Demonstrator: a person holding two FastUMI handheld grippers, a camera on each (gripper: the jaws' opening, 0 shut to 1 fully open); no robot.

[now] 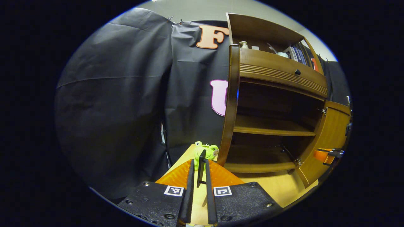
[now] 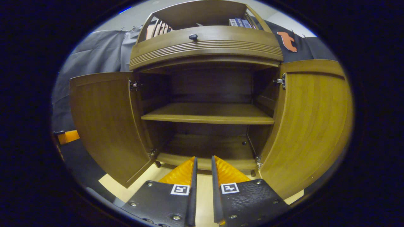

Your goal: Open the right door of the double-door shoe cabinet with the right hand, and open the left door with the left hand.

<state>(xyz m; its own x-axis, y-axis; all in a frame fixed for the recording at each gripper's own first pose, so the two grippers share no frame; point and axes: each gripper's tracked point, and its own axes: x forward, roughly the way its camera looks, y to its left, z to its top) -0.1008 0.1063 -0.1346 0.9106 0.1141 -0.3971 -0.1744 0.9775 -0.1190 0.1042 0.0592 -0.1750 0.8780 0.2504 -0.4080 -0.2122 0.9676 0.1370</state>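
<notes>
Shoe cabinet (image 2: 205,47): brown wood, ribbed band across the drawer front, dark round knob (image 2: 193,37).
Left door (image 2: 104,123) and right door (image 2: 312,123): lighter golden-brown inner faces, fine grain.
Hinges (image 2: 280,81): silver metal.
Inner shelf (image 2: 208,114): mid brown; back panel dark brown.
Worktop (image 2: 202,192): pale yellow wood.
Plush toy (image 1: 206,151): bright green.
Booth wall (image 1: 126,94): black cloth.
Room wall above (image 1: 189,9): grey-white.
</notes>
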